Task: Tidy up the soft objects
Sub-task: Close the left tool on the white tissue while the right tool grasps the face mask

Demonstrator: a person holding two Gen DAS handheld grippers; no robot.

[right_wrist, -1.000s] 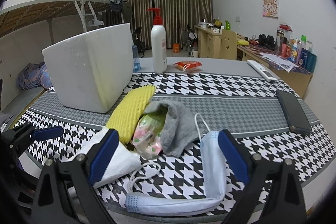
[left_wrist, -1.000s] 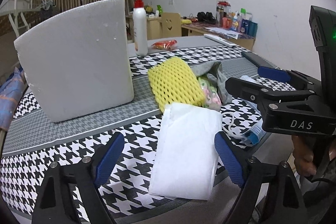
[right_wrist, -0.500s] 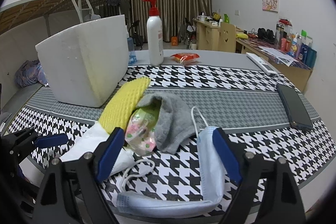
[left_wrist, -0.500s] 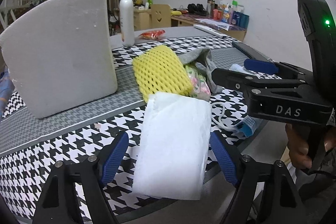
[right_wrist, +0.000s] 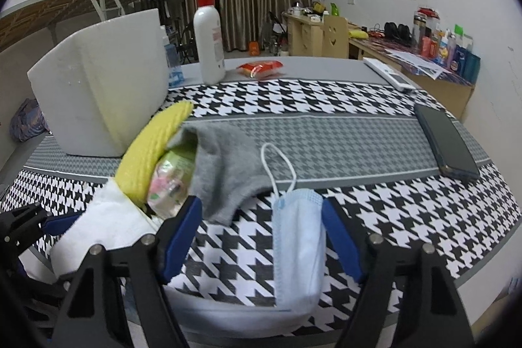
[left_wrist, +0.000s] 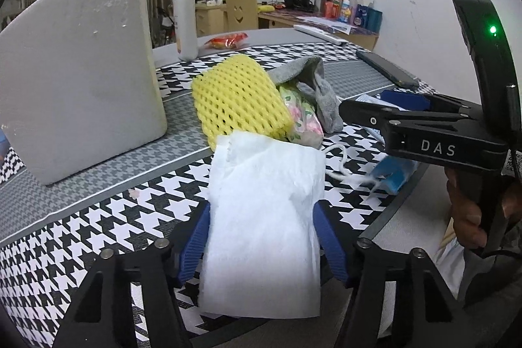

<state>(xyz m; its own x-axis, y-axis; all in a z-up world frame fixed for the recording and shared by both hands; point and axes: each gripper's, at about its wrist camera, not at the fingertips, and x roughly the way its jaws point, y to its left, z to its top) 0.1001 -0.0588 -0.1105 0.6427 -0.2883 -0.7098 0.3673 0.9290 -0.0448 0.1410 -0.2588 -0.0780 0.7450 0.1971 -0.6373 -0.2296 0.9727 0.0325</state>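
Two grippers work at the near edge of the black-and-white houndstooth tablecloth (right_wrist: pixel 326 100). At back left I see the big white foam box (left_wrist: pixel 81 64). My left gripper (left_wrist: pixel 262 240) has just been closing, and its blue pads now press both sides of the folded white paper towel (left_wrist: pixel 264 217). Behind the towel lie the yellow foam net sleeve (left_wrist: pixel 238 100) and the grey sock (right_wrist: pixel 225 165). My right gripper (right_wrist: pixel 261 237) has also been narrowing but stands wide around the pale blue face mask (right_wrist: pixel 298 247); only its right pad meets it. A floral packet (right_wrist: pixel 169 185) sits tucked under the sock.
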